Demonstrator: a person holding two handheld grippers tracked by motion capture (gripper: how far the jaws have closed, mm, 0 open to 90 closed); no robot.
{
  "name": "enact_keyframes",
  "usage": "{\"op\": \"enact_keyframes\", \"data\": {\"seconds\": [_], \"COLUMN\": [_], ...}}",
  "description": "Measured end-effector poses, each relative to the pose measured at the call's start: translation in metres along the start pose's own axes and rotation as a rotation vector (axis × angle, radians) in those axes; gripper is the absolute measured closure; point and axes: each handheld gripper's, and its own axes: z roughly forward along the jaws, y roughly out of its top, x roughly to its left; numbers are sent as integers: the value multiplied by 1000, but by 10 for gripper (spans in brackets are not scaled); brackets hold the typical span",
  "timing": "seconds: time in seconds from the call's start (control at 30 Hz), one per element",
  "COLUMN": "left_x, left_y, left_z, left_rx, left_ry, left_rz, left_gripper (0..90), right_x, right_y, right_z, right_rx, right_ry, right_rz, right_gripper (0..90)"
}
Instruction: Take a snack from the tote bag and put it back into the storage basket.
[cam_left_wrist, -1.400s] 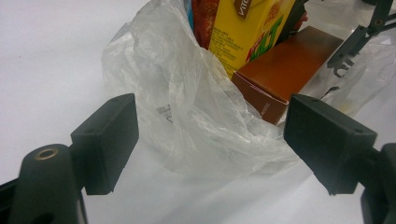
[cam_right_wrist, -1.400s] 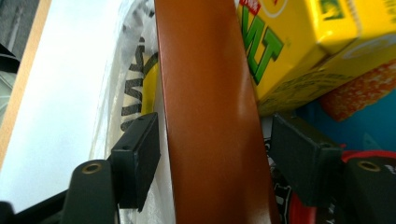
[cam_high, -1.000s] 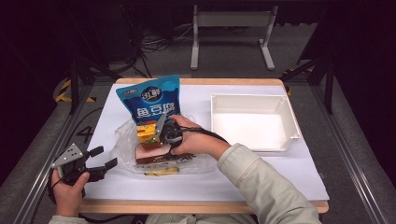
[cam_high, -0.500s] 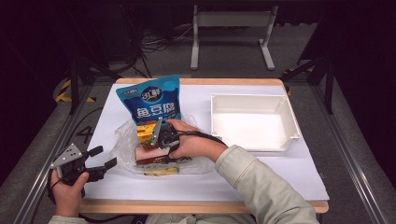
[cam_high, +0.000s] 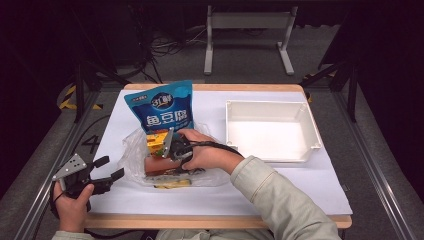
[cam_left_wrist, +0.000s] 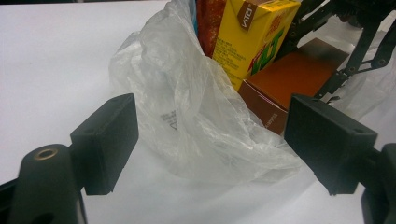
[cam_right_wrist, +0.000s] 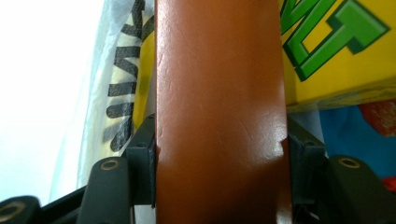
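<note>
Surface: white sheet over a wooden table (cam_high: 220, 221), dark floor and metal stands behind it.
Brown carton (cam_right_wrist: 219, 112): lies inside a clear plastic bag (cam_left_wrist: 196, 126) at the left-centre of the sheet; in the high view its long axis runs roughly left to right across the table, and in the right gripper view it runs straight away from the camera.
Right gripper (cam_high: 176, 148): clenched on the brown carton, one jaw pressed on each long side, the hand reaching into the bag from the right.
Left gripper (cam_high: 109, 169): released, jaws spread wide, held at the table's front-left corner, pointing at the bag and just short of it.
Yellow Vita carton (cam_left_wrist: 254, 37): stands tilted in the bag, touching the brown carton on its far side.
Blue snack pouch (cam_high: 166, 106): upright just behind the bag, print facing the person.
White tray (cam_high: 306, 120): right half of the table, well apart from the bag.
Open room: bare sheet between the bag and the tray, and along the front edge; the left table edge is near the left gripper.
</note>
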Motion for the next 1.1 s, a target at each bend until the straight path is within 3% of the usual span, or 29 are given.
{"op": "enact_keyframes", "data": {"seconds": [0.17,0.8,0.93,1.1], "left_x": [0,2,2,3], "left_y": [0,0,0,0], "left_z": [-1,1,2,4], "left_rx": [-1,-5,-5,0], "left_ry": [1,-1,-3,-6], "left_rz": [0,-10,-11,-11], "left_gripper": [184,184,182,180], "right_x": [0,-1,-2,-1], "right_y": [1,4,6,6], "right_z": [-7,-68,-82,-92], "right_rx": [-31,-213,-274,-292], "right_ry": [-18,-59,-65,-62], "right_rz": [-22,3,12,12], "right_gripper": [428,428,428,428]}}
